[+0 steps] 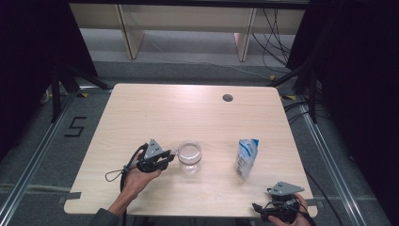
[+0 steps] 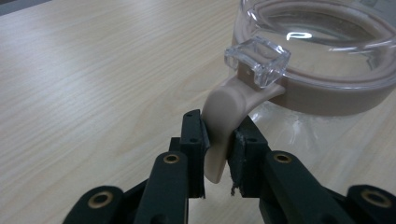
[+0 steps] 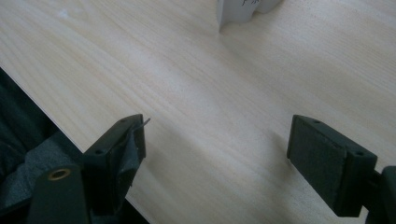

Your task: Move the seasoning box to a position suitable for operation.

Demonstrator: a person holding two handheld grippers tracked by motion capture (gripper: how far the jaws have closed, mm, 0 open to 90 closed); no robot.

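**Ann:** While the wooden table (image 1: 155, 108) spreads pale under everything, start with the big picture, Bo.

**Bo:** Broad light board, Ann, with a round cable hole (image 1: 227, 98) far beyond both sets of fingers. Next in size, the clear jar (image 1: 189, 157) stands upright right at the tips of the left gripper (image 1: 170, 157), on their far side as the left gripper view has it.

**Ann:** And the carton?

**Bo:** A blue and white carton (image 1: 246, 158) stands upright, well apart from the left fingers, and ahead of the right gripper (image 1: 277, 207), near but not touching. In the right gripper view its white base (image 3: 239, 10) sits up past the fingertips.

**Ann:** The jar up close?

**Bo:** A beige band (image 2: 327, 95) rings the jar's neck beneath a clear lid (image 2: 322, 42). A clear latch (image 2: 258, 59) juts from the lid, just above the fingers.

**Ann:** So what have those left fingers got?

**Bo:** A beige tab (image 2: 223, 126) curving down from the band. The two black pads (image 2: 194, 140) are pinching it, one on each side, with its rounded end poking out below them.

**Ann:** And the right hand?

**Bo:** Low at the near table edge, Ann. Its fingers (image 3: 327, 158) are spread wide with bare wood between them, clamping nothing.
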